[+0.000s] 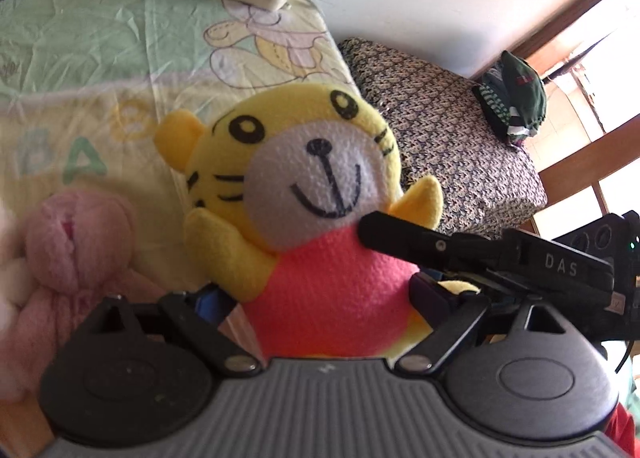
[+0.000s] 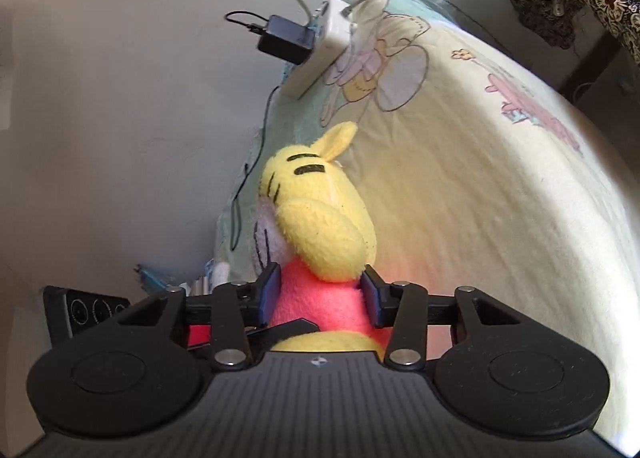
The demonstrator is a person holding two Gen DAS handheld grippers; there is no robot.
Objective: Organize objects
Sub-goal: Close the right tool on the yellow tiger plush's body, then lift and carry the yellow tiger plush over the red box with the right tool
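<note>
1. Gripping the tiger plush (image 2: 320, 298) by its pink torso, right gripper (image 2: 322, 294) clamped on both flanks; left gripper (image 1: 320, 298) straddling the same torso, contact unclear.
2. Likely mid-carry; next, picking a spot and setting down.
3. Yellow, striped, smiling; held above the pastel bedsheet (image 2: 460, 198).

Both wrist views, close, seemingly share the plush tiger (image 1: 316, 194).
</note>
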